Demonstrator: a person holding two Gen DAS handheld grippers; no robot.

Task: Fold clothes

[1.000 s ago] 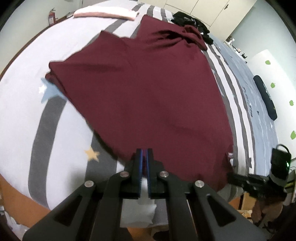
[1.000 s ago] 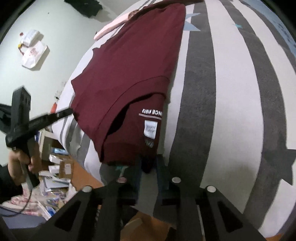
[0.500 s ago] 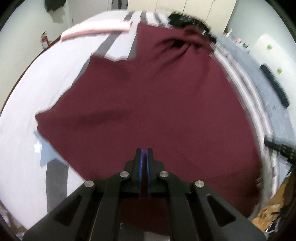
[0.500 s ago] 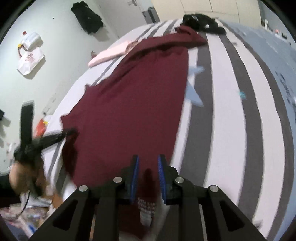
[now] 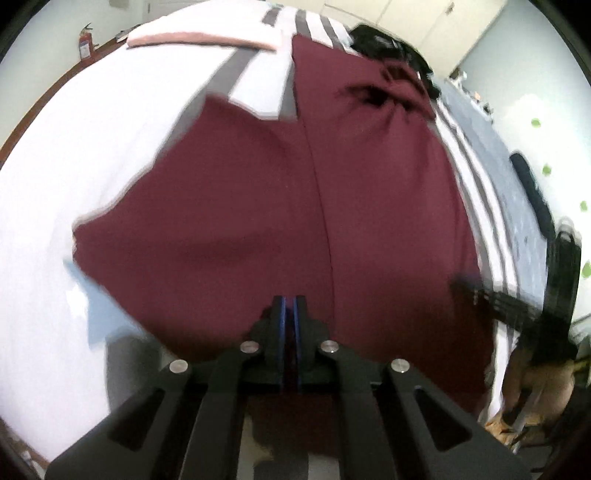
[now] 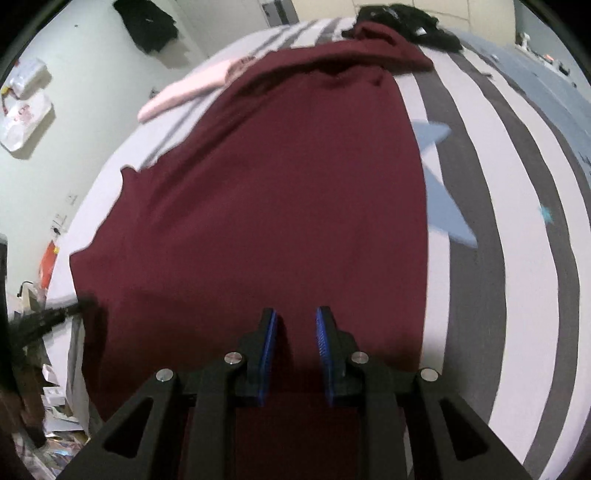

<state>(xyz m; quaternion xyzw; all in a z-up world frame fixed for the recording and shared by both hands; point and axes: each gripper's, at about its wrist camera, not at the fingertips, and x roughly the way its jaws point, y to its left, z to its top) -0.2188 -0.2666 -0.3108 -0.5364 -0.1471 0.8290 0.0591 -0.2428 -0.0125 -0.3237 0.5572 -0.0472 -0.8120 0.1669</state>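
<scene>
A maroon T-shirt (image 5: 280, 206) lies spread on a striped bed (image 5: 74, 147); it also shows in the right wrist view (image 6: 280, 192). My left gripper (image 5: 289, 306) is shut on the shirt's near hem, with cloth between the blue pads. My right gripper (image 6: 295, 325) holds the hem's other corner; its blue pads stand a little apart with maroon cloth between them. The right gripper shows blurred at the right edge of the left wrist view (image 5: 517, 306). The far end of the shirt is bunched.
A folded pink garment (image 5: 203, 37) lies at the far left of the bed, also in the right wrist view (image 6: 188, 88). Black clothes (image 6: 402, 18) sit at the far end. Clutter lies on the floor (image 6: 55, 424) at left. Cabinets (image 5: 406, 18) stand behind.
Both grippers have lifted the shirt's near hem and carried it forward over the bed. The shirt now fills more of both views and the white label is out of sight.
</scene>
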